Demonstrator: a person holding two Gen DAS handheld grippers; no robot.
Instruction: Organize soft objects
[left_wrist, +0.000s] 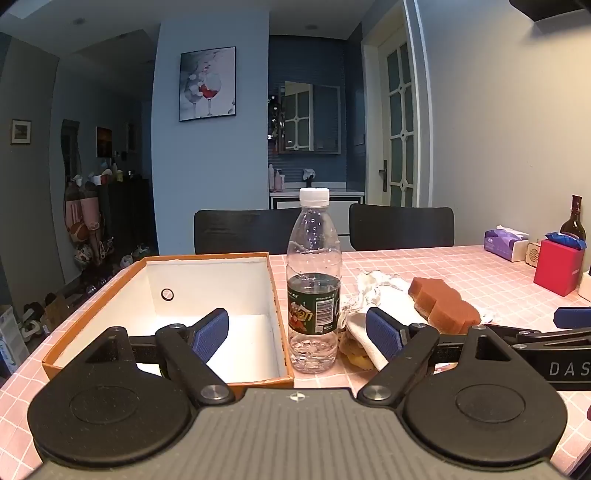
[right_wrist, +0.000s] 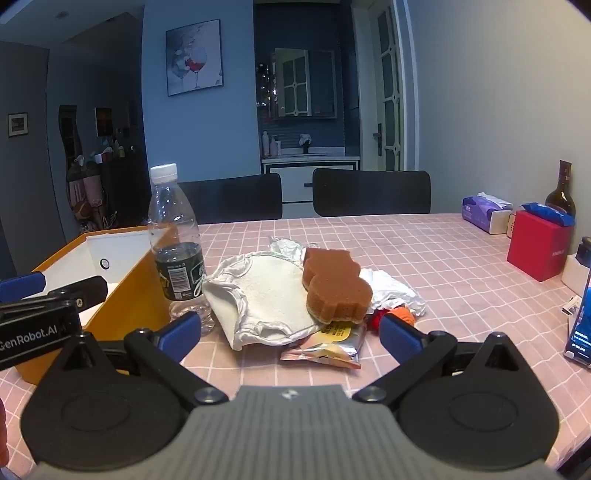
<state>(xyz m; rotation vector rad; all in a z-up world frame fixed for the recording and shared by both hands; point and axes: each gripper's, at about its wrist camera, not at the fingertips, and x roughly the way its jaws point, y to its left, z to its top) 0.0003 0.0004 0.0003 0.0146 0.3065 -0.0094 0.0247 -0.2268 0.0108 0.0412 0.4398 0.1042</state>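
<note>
Nearest to the cameras, both tools are being held low over the pink-tiled desk (right_wrist: 424, 258), and both are being kept fully spread with nothing between the fingers: the left gripper (left_wrist: 297, 332) is being aimed at the water bottle (left_wrist: 314, 280) and the box beside it, while the right gripper (right_wrist: 290, 330) is being pointed at the heap of soft things. Just beyond the right fingers, a foil snack packet (right_wrist: 325, 350) is being partly covered by a white cloth (right_wrist: 266, 299), and the brown sponge (right_wrist: 334, 284) is being carried on top of that cloth — so it is judged the easiest first pick. To do this well, the sponge should be approached from above the heap, squeezed gently across its narrow waist, and lifted clear before being carried left. The bottle is standing touching or just beside the near corner of the orange box (left_wrist: 207, 295), which is lying open and empty, so a path over the bottle cap is advised rather than around it. A small red-and-orange item (right_wrist: 391, 314) is being half hidden behind the sponge; what it is cannot be told.
</note>
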